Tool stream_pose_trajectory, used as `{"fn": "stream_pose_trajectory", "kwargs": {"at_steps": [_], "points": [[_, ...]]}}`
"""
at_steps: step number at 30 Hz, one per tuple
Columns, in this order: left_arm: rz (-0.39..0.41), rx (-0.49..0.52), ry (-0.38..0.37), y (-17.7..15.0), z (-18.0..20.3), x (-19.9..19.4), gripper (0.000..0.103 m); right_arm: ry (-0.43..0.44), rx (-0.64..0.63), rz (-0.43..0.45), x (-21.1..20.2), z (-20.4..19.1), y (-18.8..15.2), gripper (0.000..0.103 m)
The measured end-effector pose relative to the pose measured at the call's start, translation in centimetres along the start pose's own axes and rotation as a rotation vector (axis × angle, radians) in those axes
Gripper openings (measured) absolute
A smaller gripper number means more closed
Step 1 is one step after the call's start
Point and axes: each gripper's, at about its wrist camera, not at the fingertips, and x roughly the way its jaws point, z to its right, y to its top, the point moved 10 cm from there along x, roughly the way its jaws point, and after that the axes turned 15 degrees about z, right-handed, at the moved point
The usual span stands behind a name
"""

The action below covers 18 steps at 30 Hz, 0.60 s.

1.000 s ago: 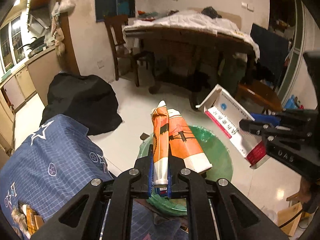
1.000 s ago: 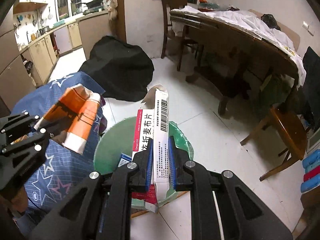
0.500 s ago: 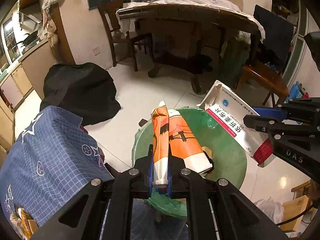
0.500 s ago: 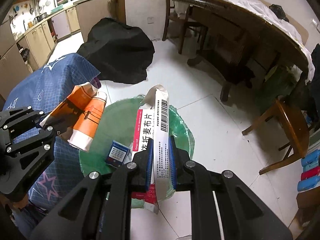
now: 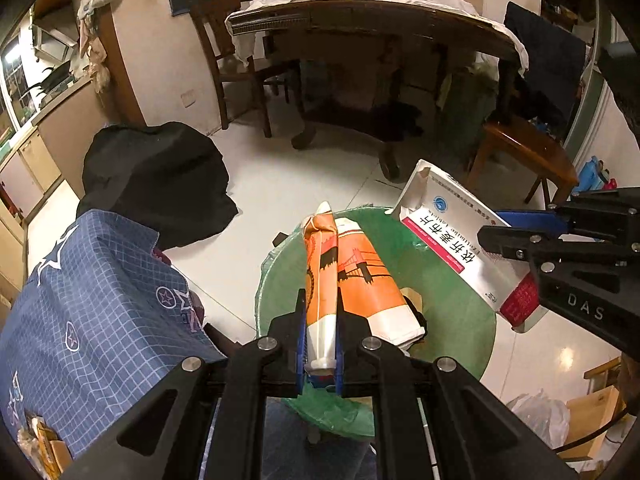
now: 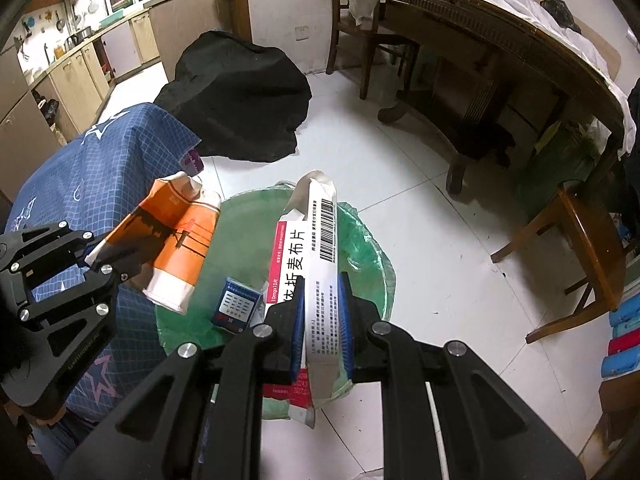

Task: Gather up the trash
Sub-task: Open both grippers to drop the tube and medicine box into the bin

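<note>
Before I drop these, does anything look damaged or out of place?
Only the trash itself: the orange carton in the left gripper is crushed flat, and the medicine box in the right gripper has a torn-open end.

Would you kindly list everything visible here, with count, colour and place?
carton: one, orange and white, held above bin
medicine box: one, white and pink, held above bin
small box: one, blue, inside bin
bin: one, green liner, on floor
cloth: one, blue checked, left of bin
black heap: one, on floor
table: one, dark wood, behind
left claw: shut on carton
right claw: shut on medicine box
</note>
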Motion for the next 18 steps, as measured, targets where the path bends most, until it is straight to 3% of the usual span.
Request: {"fn": "stream_pose_trajectory", "kwargs": {"at_steps": [4, 7, 8, 18], "points": [[-0.007, -0.005, 0.010, -0.2, -0.3, 0.3, 0.013, -0.001, 0.008, 0.008, 0.0, 0.1, 0.2, 0.017], [-0.012, -0.009, 0.020, -0.3, -0.5, 0.4, 0.042, 0.001, 0.026, 0.020, -0.1, 0.5, 0.3, 0.019], [-0.009, -0.011, 0.022, -0.4, -0.7, 0.4, 0.045, -0.002, 0.026, 0.022, -0.1, 0.7, 0.4, 0.020], [-0.022, -0.019, 0.026, -0.9, -1.0, 0.7, 0.046, -0.001, 0.032, 0.021, 0.0, 0.8, -0.1, 0.020]]}}
